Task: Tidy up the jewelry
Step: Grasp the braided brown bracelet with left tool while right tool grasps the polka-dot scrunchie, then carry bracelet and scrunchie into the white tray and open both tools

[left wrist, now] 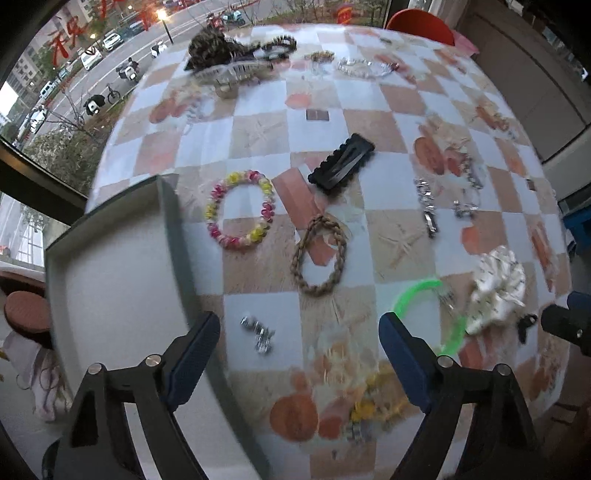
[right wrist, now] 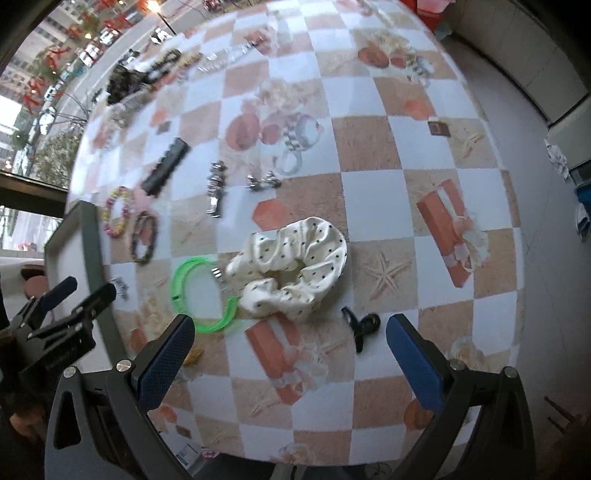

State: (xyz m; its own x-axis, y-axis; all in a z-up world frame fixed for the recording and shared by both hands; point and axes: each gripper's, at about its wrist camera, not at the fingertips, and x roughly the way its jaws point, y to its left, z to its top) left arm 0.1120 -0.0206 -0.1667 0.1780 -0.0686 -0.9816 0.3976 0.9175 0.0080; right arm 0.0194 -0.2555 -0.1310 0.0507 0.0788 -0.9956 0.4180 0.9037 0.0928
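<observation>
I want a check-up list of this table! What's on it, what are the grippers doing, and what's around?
Surface: round table with checkered orange-and-white cloth.
Job's things: grey shallow tray at the left edge, nothing seen inside; pink-and-yellow beaded bracelet; brown braided hair tie; black scalloped hair clip; green plastic bangle touching the white polka-dot scrunchie; small black clip.
Clutter: more hair pieces at the far edge, blurred.
Grippers: left gripper open, holding nothing; right gripper open, holding nothing.
Cables: nothing seen.
Surroundings: window onto a street with cars; red chair.
</observation>
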